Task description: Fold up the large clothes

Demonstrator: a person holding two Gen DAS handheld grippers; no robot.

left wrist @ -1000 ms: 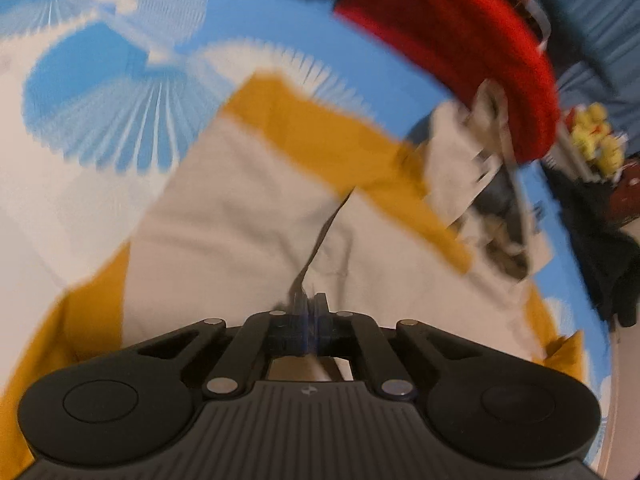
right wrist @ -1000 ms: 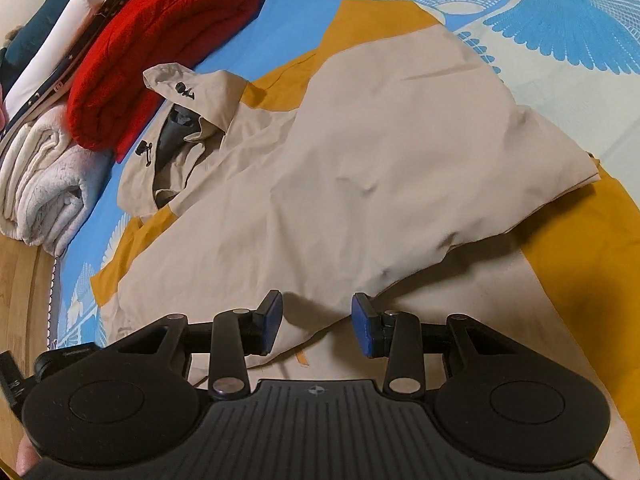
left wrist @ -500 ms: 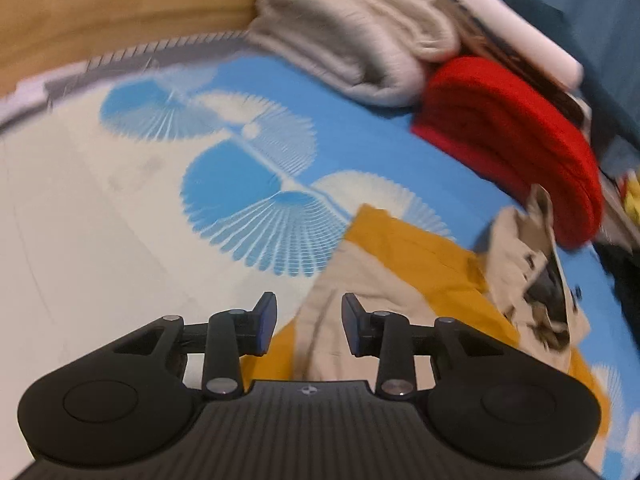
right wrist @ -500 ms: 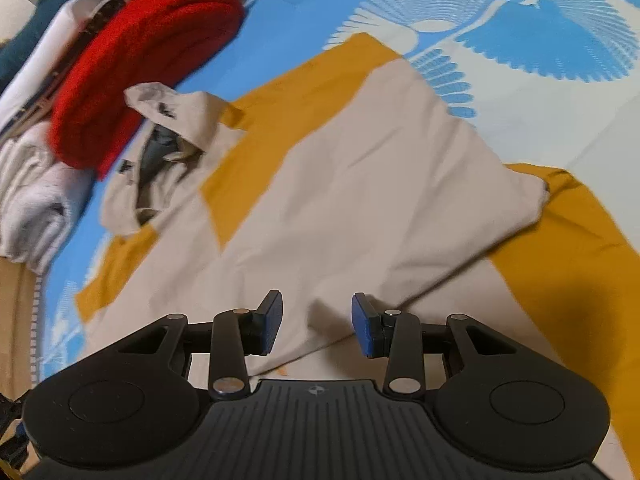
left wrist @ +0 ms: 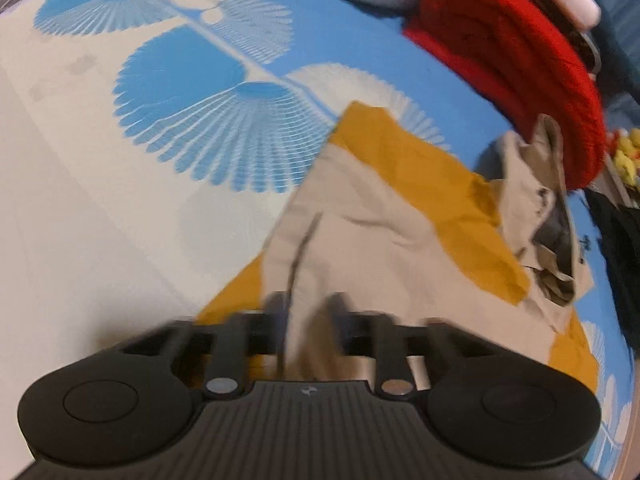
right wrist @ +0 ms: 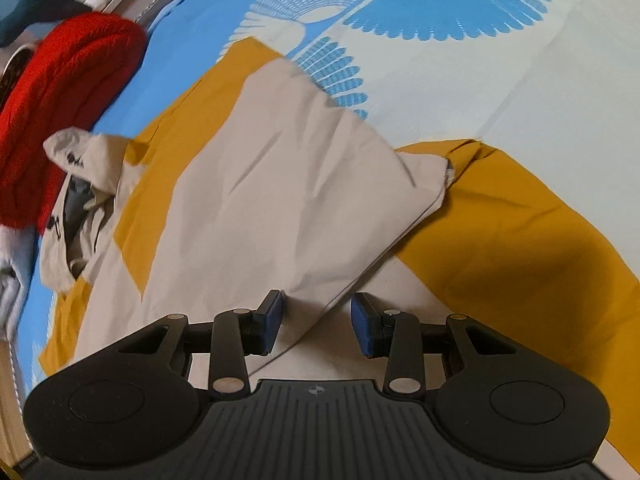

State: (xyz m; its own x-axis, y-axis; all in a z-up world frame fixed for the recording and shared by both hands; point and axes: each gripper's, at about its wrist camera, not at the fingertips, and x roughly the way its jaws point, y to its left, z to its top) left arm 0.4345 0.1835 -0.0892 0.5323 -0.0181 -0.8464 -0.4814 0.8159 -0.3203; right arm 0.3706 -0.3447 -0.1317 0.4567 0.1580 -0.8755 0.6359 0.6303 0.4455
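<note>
Beige-and-mustard jacket (right wrist: 256, 200) lies spread on a blue and white fan-print bedsheet (right wrist: 520, 80), collar end toward 9 o'clock in the right wrist view. Left claw (left wrist: 308, 320), motion-blurred, has just been closing; its jaws pinch a raised beige fold of the jacket. Right claw (right wrist: 316, 324) stands spread, a folded beige edge between the blue pads, unpressed. Red knit (left wrist: 508, 64) lies at 1 o'clock, left view. No legible writing.
</note>
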